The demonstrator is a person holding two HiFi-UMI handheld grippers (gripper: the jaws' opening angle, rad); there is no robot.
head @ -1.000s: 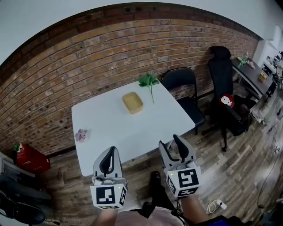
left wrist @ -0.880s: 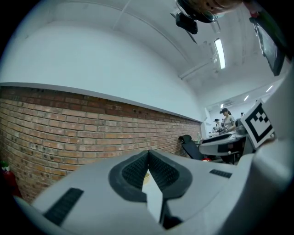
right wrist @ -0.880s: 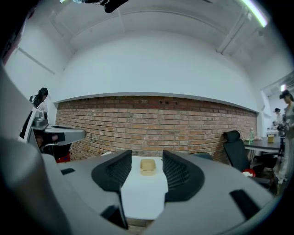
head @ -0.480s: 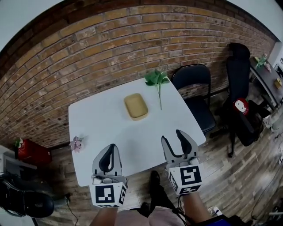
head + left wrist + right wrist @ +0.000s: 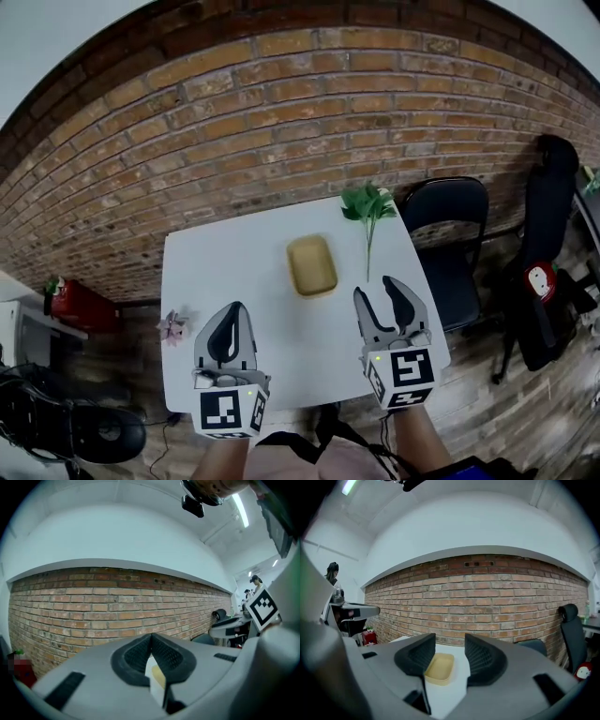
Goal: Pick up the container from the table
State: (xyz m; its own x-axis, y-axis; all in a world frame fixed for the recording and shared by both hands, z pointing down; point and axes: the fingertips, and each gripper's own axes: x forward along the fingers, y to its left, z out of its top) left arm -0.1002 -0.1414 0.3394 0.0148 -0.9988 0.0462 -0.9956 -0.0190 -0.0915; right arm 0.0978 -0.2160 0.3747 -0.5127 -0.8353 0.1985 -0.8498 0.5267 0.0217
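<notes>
A shallow yellow container (image 5: 311, 265) lies on the white table (image 5: 216, 272), towards its far side. My left gripper (image 5: 232, 311) is over the near left part of the table, well short of the container, its jaws shut tip to tip with nothing in them. In the left gripper view the gripper (image 5: 151, 639) lets only a sliver of the container (image 5: 157, 678) show below its tips. My right gripper (image 5: 377, 290) hangs over the near right part, its jaws apart and closing, with nothing between them. The right gripper view shows the container (image 5: 438, 667) ahead, beyond that gripper (image 5: 450, 652).
A green leafy sprig (image 5: 367, 206) lies at the table's far right corner and a small pink flower (image 5: 172, 328) at its left edge. A black folding chair (image 5: 450, 234) and an office chair (image 5: 548, 272) stand to the right. A brick wall (image 5: 281, 112) runs behind.
Both grippers have come forward from beyond the table's near edge to above its near part, closer to the container. The container has not moved on the table.
</notes>
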